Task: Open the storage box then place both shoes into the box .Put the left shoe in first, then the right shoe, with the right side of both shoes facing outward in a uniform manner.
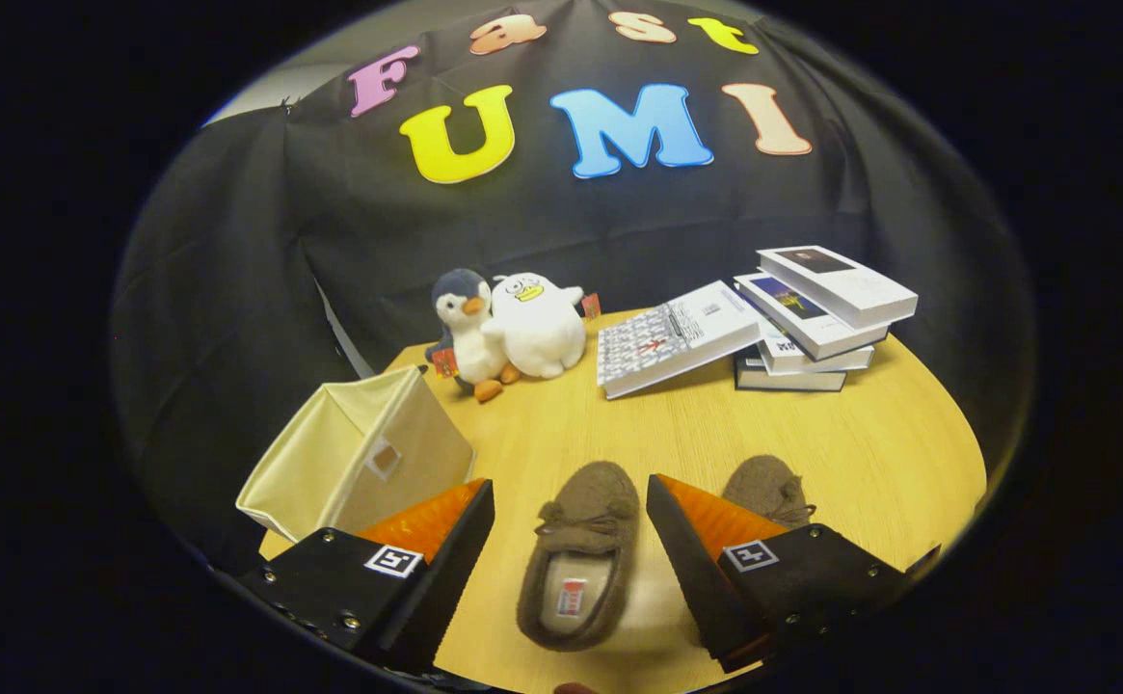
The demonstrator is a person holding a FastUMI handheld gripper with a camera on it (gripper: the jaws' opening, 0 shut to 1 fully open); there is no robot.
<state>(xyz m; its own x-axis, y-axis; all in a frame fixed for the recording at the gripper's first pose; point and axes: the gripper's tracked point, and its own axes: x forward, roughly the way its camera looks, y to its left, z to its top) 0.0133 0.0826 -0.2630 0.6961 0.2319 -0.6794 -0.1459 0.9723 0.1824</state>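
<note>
gripper (571, 540): fingers spread wide, grasping nothing | left shoe (575, 569): between fingers, near front edge of table (860, 453) | right shoe (768, 492): beside it, partly hidden | box (359, 458): left edge, tipped | risk: soft shoe may slip and twist if pinched at thin rim

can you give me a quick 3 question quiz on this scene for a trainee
1. True or false: the gripper is shut on the left shoe.
2. What stands beside the penguin plush? A) white duck plush B) a mug C) a lamp
3. The second shoe lies partly behind one ____.

Key: 1 false, the fingers are open with the shoe between them; 2 A; 3 finger.
</note>
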